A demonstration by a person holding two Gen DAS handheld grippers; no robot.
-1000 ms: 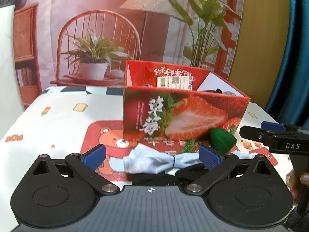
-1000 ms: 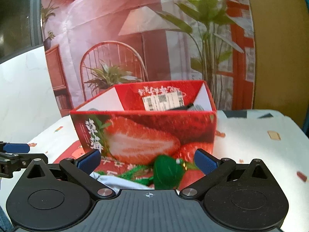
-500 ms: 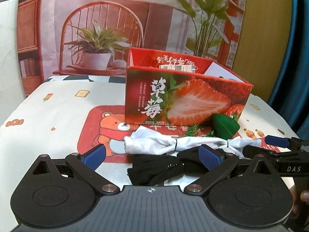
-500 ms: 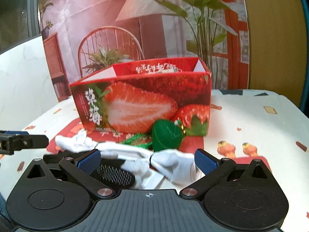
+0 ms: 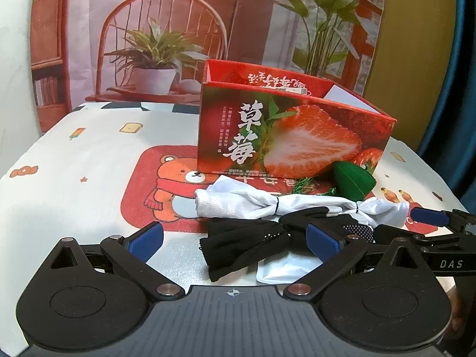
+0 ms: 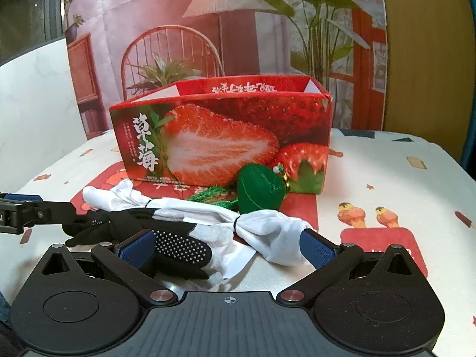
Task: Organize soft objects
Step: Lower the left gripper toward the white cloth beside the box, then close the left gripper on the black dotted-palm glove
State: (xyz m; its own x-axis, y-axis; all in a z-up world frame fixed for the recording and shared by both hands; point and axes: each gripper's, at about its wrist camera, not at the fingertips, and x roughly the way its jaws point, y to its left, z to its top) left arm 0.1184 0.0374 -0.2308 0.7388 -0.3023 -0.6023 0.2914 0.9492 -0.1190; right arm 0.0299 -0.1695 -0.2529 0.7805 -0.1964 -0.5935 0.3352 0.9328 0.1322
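White knit bundle [image 5: 267,203] limp, light, tied at two cinches; best pinch at banded waist. Black dotted-grip bundle [image 5: 247,245] just in front, touching it, soft, slightly tacky. Both on printed tablecloth [image 5: 89,160] before glossy cardboard strawberry box [image 5: 285,142]. Green felt ornament [image 6: 260,190] beside box, probably stuffed. Left gripper [image 5: 235,242] wide, empty; right gripper [image 6: 227,245] wide, straddling bundle ends.

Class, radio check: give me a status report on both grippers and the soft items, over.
Left gripper open, right gripper open, both empty. White bundle and black bundle on table before strawberry box. Green ornament against box. Nothing blocking.
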